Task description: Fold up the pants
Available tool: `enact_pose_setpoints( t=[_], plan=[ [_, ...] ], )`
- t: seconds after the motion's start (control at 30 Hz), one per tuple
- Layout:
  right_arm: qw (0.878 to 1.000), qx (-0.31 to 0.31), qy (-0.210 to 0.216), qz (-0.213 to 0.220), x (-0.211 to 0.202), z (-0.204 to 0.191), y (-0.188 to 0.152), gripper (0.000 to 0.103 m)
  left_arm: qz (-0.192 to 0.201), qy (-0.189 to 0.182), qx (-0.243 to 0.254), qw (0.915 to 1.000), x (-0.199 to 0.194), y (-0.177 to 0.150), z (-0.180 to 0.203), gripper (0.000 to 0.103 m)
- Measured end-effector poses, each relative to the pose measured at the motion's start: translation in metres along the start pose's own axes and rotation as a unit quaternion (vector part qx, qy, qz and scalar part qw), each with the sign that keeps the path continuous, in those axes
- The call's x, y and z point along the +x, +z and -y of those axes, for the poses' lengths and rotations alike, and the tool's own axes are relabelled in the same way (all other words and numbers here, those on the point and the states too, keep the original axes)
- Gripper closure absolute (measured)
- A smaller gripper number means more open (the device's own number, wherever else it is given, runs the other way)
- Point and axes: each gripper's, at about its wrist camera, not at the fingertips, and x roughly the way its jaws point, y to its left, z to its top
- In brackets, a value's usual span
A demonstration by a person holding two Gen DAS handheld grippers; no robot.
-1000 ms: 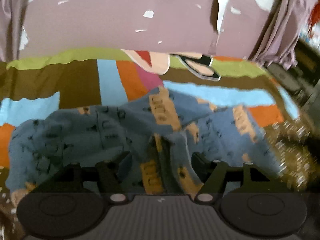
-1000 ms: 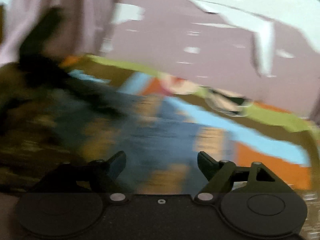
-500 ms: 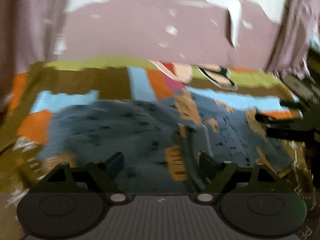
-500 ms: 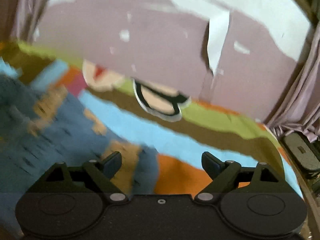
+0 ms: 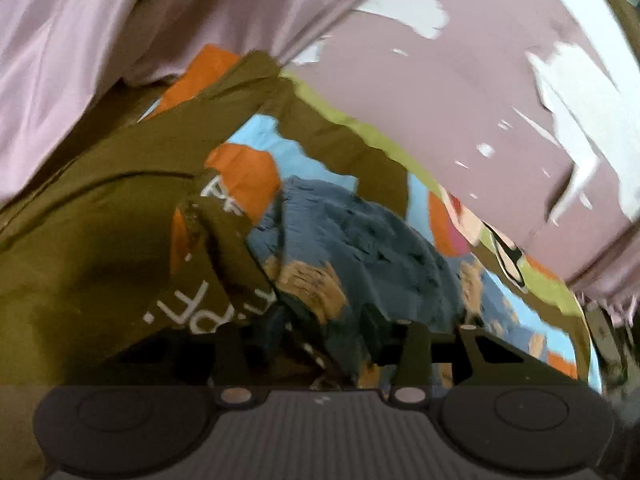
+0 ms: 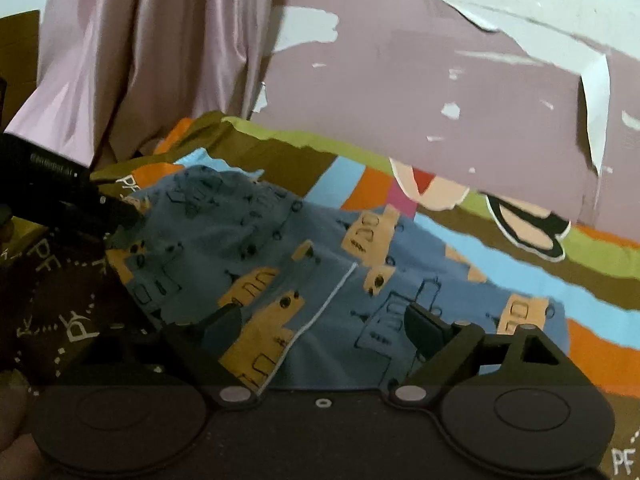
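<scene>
The fold is at an early stage, judging from how things lie: the pants (image 6: 304, 280) are spread in a loose, rumpled heap on the bed (image 6: 600, 344), with no crisp crease or stacked layer visible, so squaring up and doubling over both appear still to be done.

At the bed's left edge, the left hand-held gripper (image 5: 324, 320) has just been narrowing its jaws, and a bunched edge of the blue cloth sits between them. The left wrist view is too blurred and dark there to tell whether the pads actually pinch the fabric. A ridge of the brown bedsheet (image 5: 100, 240), printed with pale letters, rises just beside that gripper.

Toward the middle of the bed, the pants read as soft blue fabric dotted with tan blocks and small dark outline drawings, with a thin white seam line (image 6: 320, 308) running diagonally down them. They wrinkle heavily at the left end and lie flatter to the right.

The right hand-held gripper (image 6: 324, 324) hangs over the near part of the pants with its jaws wide apart, gripping nothing.
</scene>
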Motion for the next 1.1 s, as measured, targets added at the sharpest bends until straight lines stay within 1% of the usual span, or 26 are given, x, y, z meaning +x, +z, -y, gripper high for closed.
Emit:
enact_pose_setpoints(
  t=[0.03, 0.07, 0.1, 0.13, 0.2, 0.23, 0.3, 0.37, 0.4, 0.43, 0.47, 0.53, 0.6, 0.63, 0.67, 0.7, 0.77, 0.8, 0.83, 0.9, 0.97, 1.07, 1.1],
  plan=[
    [1.0, 0.004, -0.002, -0.004, 0.002, 0.002, -0.002, 0.014, 0.0, 0.008, -0.017, 0.9998, 0.005, 0.003, -0.003, 0.057],
    [1.0, 0.007, -0.003, -0.006, 0.002, 0.002, -0.003, 0.014, 0.001, 0.008, -0.03, 0.9995, 0.006, 0.005, -0.007, 0.057],
    [1.0, 0.01, -0.004, -0.009, 0.002, 0.003, -0.005, 0.014, 0.004, 0.013, -0.041, 0.9991, 0.007, 0.007, -0.008, 0.07],
    [1.0, 0.012, -0.005, -0.01, 0.002, 0.004, -0.006, 0.014, 0.008, 0.026, -0.044, 0.9987, 0.007, 0.01, -0.006, 0.08],
    [1.0, 0.014, -0.004, -0.011, 0.003, 0.005, -0.008, 0.014, 0.012, 0.052, -0.029, 0.9981, 0.005, 0.014, 0.002, 0.081],
    [1.0, 0.016, -0.003, -0.011, 0.003, 0.005, -0.008, 0.014, 0.018, 0.057, -0.021, 0.998, 0.003, 0.015, 0.006, 0.081],
    [1.0, 0.015, -0.001, -0.011, 0.004, 0.005, -0.009, 0.014, 0.03, 0.067, 0.022, 0.9971, -0.003, 0.017, 0.019, 0.083],
    [1.0, 0.016, 0.002, -0.014, 0.005, 0.005, -0.01, 0.014, 0.043, 0.086, 0.09, 0.9913, -0.006, 0.017, 0.039, 0.084],
    [1.0, 0.019, 0.002, -0.015, 0.005, 0.005, -0.011, 0.014, 0.052, 0.086, 0.117, 0.9881, -0.007, 0.017, 0.045, 0.084],
    [1.0, 0.021, 0.003, -0.016, 0.005, 0.005, -0.012, 0.014, 0.054, 0.085, 0.129, 0.9866, -0.006, 0.017, 0.048, 0.084],
    [1.0, 0.022, 0.004, -0.017, 0.006, 0.005, -0.012, 0.014, 0.05, 0.092, 0.141, 0.9844, -0.002, 0.018, 0.049, 0.084],
    [1.0, 0.024, 0.006, -0.017, 0.006, 0.006, -0.012, 0.014, 0.038, 0.115, 0.162, 0.9793, 0.013, 0.017, 0.042, 0.082],
    [1.0, 0.024, 0.007, -0.017, 0.006, 0.006, -0.012, 0.014, 0.02, 0.109, 0.152, 0.9821, 0.023, 0.014, 0.029, 0.079],
    [1.0, 0.024, 0.007, -0.016, 0.006, 0.006, -0.012, 0.014, 0.022, 0.103, 0.146, 0.9836, 0.024, 0.012, 0.024, 0.076],
    [1.0, 0.025, 0.007, -0.016, 0.006, 0.007, -0.012, 0.014, 0.027, 0.098, 0.143, 0.9845, 0.023, 0.01, 0.021, 0.075],
    [0.999, 0.028, 0.007, -0.015, 0.007, 0.007, -0.013, 0.014, 0.03, 0.093, 0.14, 0.9853, 0.023, 0.009, 0.018, 0.07],
    [0.999, 0.031, 0.009, -0.015, 0.007, 0.008, -0.013, 0.014, 0.031, 0.092, 0.137, 0.9859, 0.024, 0.009, 0.015, 0.054],
    [0.999, 0.032, 0.009, -0.015, 0.007, 0.008, -0.014, 0.014, 0.031, 0.098, 0.131, 0.986, 0.025, 0.01, 0.013, 0.041],
    [0.999, 0.032, 0.009, -0.015, 0.007, 0.008, -0.014, 0.014, 0.029, 0.099, 0.119, 0.9875, 0.026, 0.011, 0.008, 0.04],
    [0.999, 0.034, 0.01, -0.014, 0.007, 0.009, -0.014, 0.014, 0.02, 0.082, 0.09, 0.9923, 0.03, 0.016, -0.003, 0.04],
    [0.999, 0.034, 0.011, -0.013, 0.007, 0.009, -0.015, 0.014, 0.016, 0.071, 0.075, 0.9945, 0.033, 0.019, -0.009, 0.04],
    [0.999, 0.036, 0.012, -0.013, 0.008, 0.01, -0.016, 0.014, 0.013, 0.064, 0.077, 0.9949, 0.034, 0.02, -0.011, 0.046],
    [0.999, 0.037, 0.013, -0.013, 0.008, 0.01, -0.016, 0.014, 0.013, 0.06, 0.078, 0.995, 0.034, 0.02, -0.01, 0.052]
  ],
)
